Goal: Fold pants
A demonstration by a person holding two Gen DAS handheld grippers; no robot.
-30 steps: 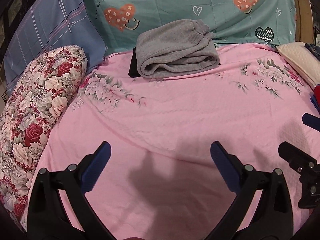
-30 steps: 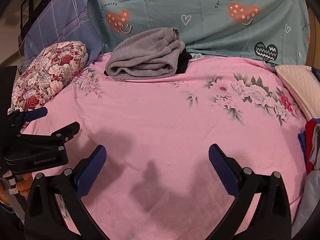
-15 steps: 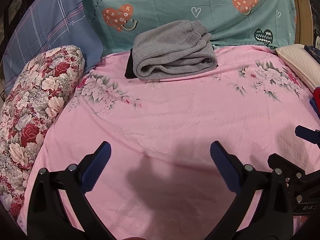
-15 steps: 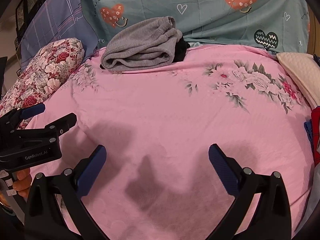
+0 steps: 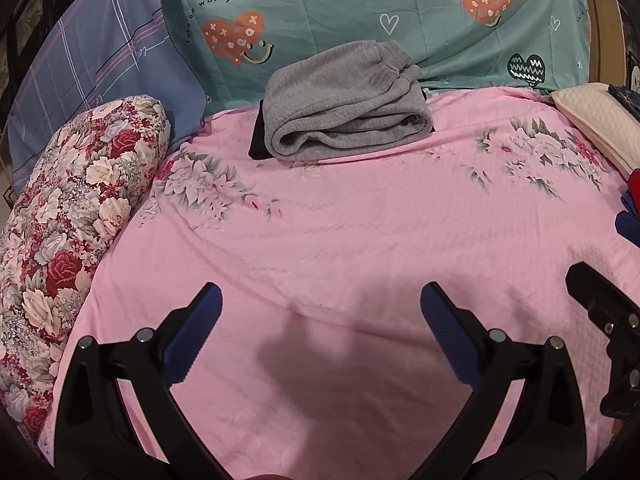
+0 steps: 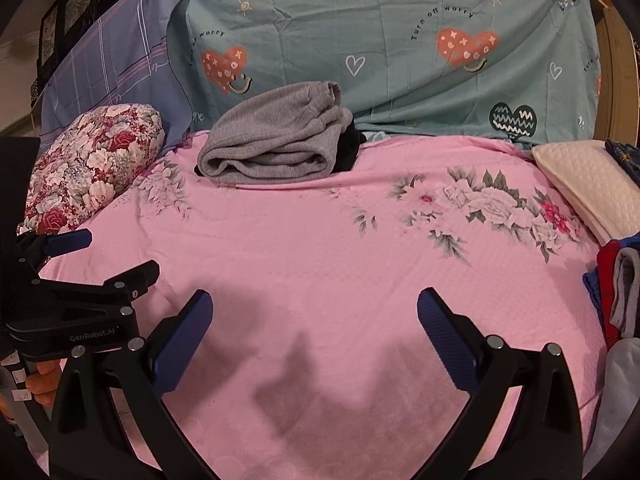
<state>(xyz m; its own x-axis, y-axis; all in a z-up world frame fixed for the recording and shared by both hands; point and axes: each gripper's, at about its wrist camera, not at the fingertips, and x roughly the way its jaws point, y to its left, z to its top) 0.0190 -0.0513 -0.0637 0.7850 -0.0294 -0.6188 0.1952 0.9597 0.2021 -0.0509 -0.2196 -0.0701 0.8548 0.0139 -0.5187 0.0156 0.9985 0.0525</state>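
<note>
Grey pants (image 5: 344, 100) lie folded in a bundle at the far side of the pink bed sheet (image 5: 340, 240), on top of a black garment (image 5: 258, 138). They also show in the right wrist view (image 6: 276, 140). My left gripper (image 5: 320, 300) is open and empty, low over the near part of the sheet, far from the pants. My right gripper (image 6: 314, 308) is open and empty beside it. The right gripper's body shows at the right edge of the left wrist view (image 5: 604, 312); the left gripper's body shows at the left of the right wrist view (image 6: 80, 304).
A floral bolster (image 5: 76, 216) lies along the left. A teal heart-print pillow (image 5: 400, 12) and a blue plaid pillow (image 5: 100, 64) stand behind the pants. A cream quilted pad (image 6: 592, 184) and a pile of red, blue and grey clothes (image 6: 616, 292) sit at the right.
Both grippers stay open and empty. The right wrist view has tilted up and pulled back a little; the left gripper's view has shifted slightly, with the pants now more central.
</note>
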